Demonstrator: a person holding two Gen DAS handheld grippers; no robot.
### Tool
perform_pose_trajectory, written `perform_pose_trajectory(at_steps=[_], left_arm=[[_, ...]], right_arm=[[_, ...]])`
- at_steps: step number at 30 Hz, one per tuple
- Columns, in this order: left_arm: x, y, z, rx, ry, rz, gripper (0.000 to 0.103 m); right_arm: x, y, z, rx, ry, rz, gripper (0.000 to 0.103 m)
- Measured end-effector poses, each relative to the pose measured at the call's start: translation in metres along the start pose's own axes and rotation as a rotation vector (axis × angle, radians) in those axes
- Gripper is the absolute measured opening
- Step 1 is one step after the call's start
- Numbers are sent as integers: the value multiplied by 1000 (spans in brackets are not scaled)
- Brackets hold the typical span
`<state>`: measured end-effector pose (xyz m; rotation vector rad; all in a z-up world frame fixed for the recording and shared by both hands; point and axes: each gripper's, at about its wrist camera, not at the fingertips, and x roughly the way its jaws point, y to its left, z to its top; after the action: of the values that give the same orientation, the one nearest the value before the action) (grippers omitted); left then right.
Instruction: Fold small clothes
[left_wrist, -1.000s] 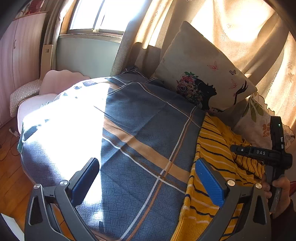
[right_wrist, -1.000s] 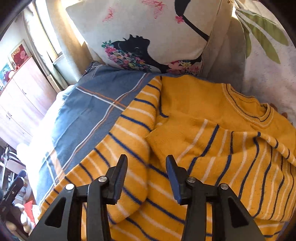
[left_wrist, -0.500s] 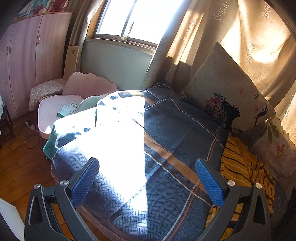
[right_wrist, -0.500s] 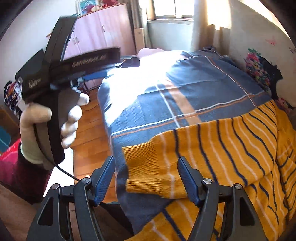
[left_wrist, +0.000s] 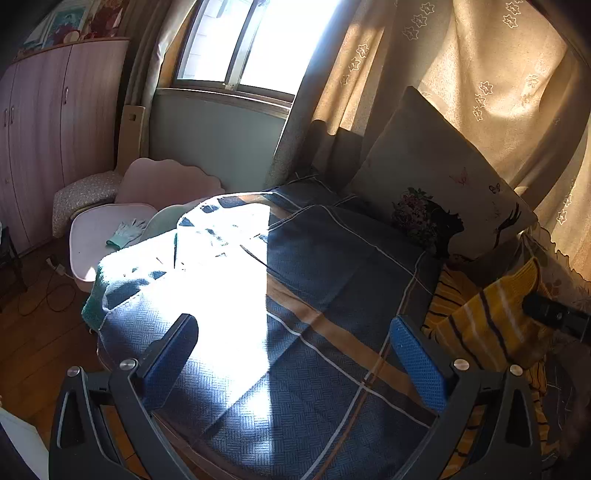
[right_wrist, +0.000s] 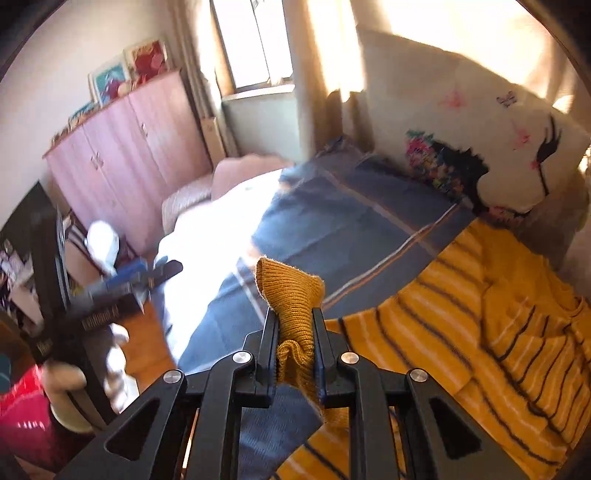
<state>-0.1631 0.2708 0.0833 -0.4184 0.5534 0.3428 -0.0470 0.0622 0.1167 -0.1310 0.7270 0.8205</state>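
Your right gripper (right_wrist: 294, 332) is closing its jaws on the ribbed cuff (right_wrist: 291, 291) of the yellow striped sweater (right_wrist: 498, 332); the knit is bunched between the pads and pokes up above the fingertips. From there the sleeve trails to the rest of the sweater, which lies crumpled on the blue plaid bedspread (right_wrist: 354, 221), at the right side of the bed below the printed pillow (right_wrist: 480, 147).

Your left gripper (left_wrist: 295, 350) has its jaws spread wide with nothing between them, and its blue pads (left_wrist: 417, 365) hover above the bedspread. In its view the lifted sleeve hangs at the right edge, against the curtain (left_wrist: 498, 81). Sunlight falls across the middle of the bed. Beyond its far end stand a pink chair (left_wrist: 110, 229) and a wardrobe (left_wrist: 55, 129).
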Motion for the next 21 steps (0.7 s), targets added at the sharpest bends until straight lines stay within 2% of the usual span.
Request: perform_pose_trajectory(at_steps=[4,6,8,11,15,16,18,19,21], left_arm=[[2,-27,1,52,4,-49,103],[7,-42,-1,82,15,-73,103],[12,-58,-3,115,28,-92,103],[21,-82,-9,156,51,-122,103],[33,-109,-17,198,90,-148,103],[36,-114,-18,207,103,-154,103],[41,-123,-22,224,124,-163,103],[43,-128,-25,235,132,-163,103],[49,-134,-30,255,154,-158,103]], right_arm=[[-87,-76,49,210,-235,-13,17],[-123,-123,50,321,-303,-50,17],[-148,-177,35,442,-329,-131,17],[-160,-258,-13,636,-294,-264,17],[-147,-344,-95,852,-193,-421,17],[-143,-359,-112,884,-165,-468,22],[-140,-376,-136,917,-111,-612,23],[-142,-379,-144,919,-106,-634,25],[-150,-375,-152,910,-131,-587,39]])
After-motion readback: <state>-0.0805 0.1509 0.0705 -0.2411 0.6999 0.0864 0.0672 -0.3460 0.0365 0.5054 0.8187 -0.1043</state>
